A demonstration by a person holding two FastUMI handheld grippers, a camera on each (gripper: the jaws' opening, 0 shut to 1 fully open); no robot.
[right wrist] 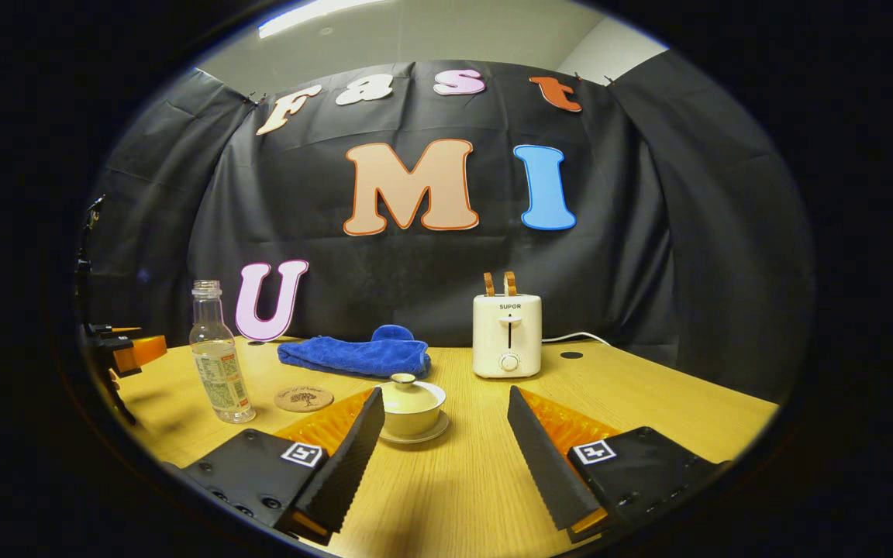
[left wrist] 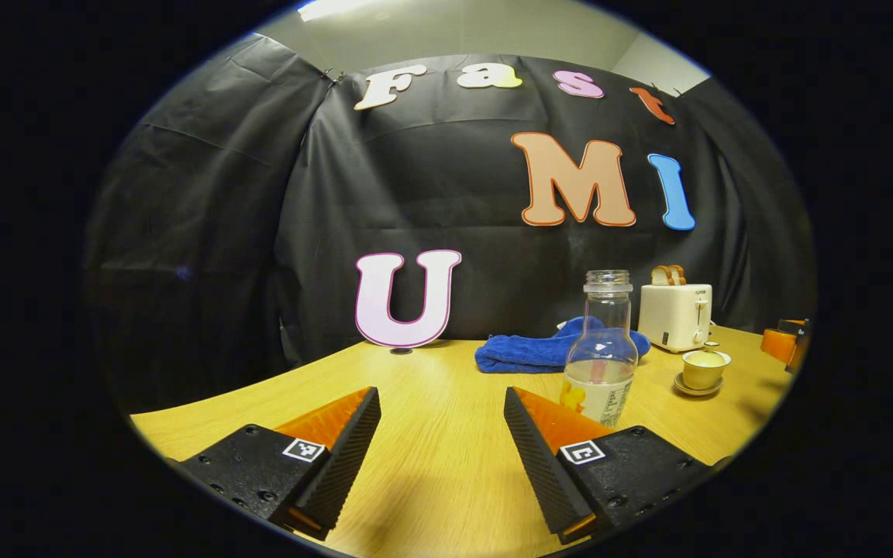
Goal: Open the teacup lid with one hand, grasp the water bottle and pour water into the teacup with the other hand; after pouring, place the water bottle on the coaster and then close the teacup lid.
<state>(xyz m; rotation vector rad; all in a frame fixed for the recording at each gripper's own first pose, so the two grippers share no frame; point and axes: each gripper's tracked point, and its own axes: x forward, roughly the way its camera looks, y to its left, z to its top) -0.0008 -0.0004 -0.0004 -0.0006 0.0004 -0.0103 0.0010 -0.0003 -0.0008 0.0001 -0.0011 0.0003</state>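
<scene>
- Nothing of the task looks done yet; everything stands untouched on the table [right wrist: 648, 403].
- The teacup [right wrist: 411, 411] sits on its saucer with the lid [right wrist: 404, 384] on, just beyond the right tongs [right wrist: 443, 434]. Those tongs are spread wide and hold nothing; the cup lies ahead of them, toward the left finger.
- The bottle [left wrist: 600, 353] stands upright with no cap on it, a little water in the bottom. It is just past the right finger of the left tongs [left wrist: 443, 434], not between the fingers. These tongs also gape wide, empty.
- The coaster [right wrist: 303, 398] lies bare between bottle and teacup, a bit farther back.
- A blue cloth [right wrist: 357, 354] and a toaster [right wrist: 506, 335] sit at the far side, out of the way.
- Still to do, as I judge it: lift the lid, grip the bottle, pour, set the bottle on the coaster, put the lid back. That is the whole job.
- The right tongs seem placed for the lid, the left for the bottle.
</scene>
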